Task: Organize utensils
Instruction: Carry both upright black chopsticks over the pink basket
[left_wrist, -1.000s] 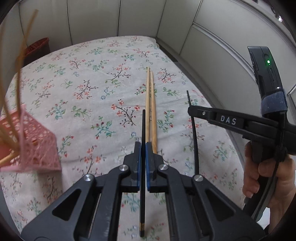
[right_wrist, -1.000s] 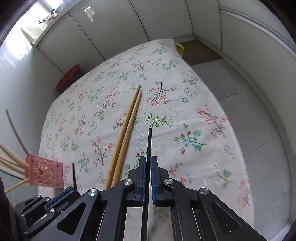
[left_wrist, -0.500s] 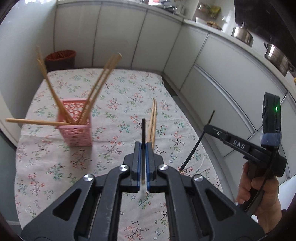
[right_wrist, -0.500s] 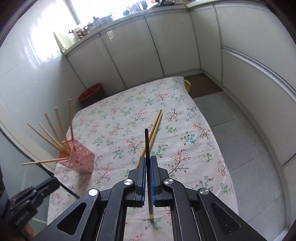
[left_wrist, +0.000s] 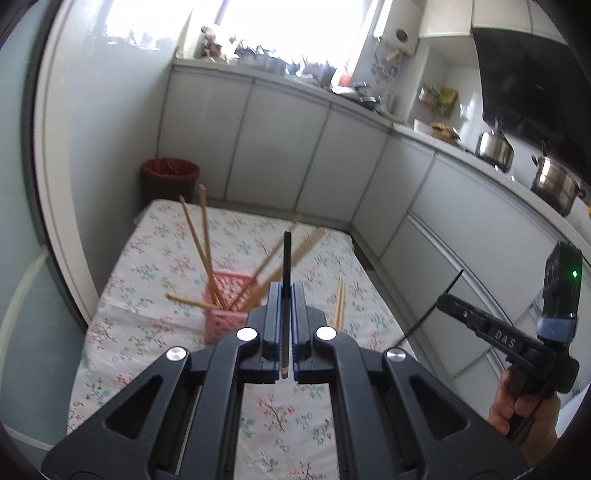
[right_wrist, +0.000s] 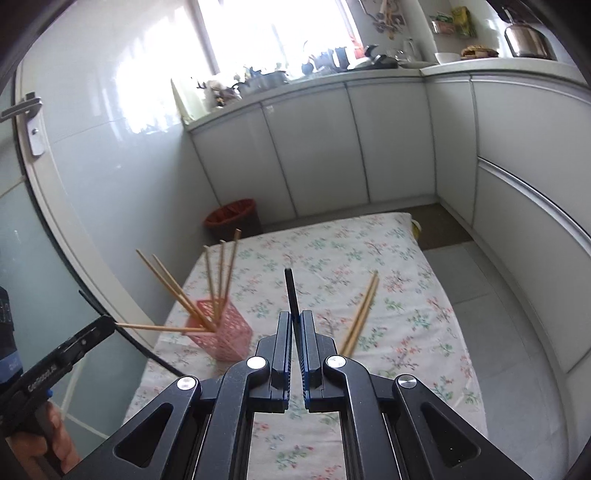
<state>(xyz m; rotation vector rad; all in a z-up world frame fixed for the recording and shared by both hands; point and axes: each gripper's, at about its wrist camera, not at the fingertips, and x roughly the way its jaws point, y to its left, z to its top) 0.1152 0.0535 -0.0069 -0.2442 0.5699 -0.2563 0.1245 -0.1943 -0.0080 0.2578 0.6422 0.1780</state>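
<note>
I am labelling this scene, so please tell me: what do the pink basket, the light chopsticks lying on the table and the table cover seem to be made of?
Pink basket: likely moulded plastic, matte, with an open lattice wall. Light chopsticks: apparently bamboo or wood, pale tan, unpainted. Table cover: seemingly soft printed fabric, floral pattern, no shine.

Right gripper (right_wrist: 294, 321) pinching a black chopstick (right_wrist: 291, 293) upright between blue pads; beyond, on the floral tablecloth (right_wrist: 413, 332), a pink basket (right_wrist: 225, 334) bristling with wooden chopsticks (right_wrist: 218, 273) — two more (right_wrist: 364, 308) lying loose just right; left gripper (right_wrist: 86, 338) at frame's left edge.
</note>
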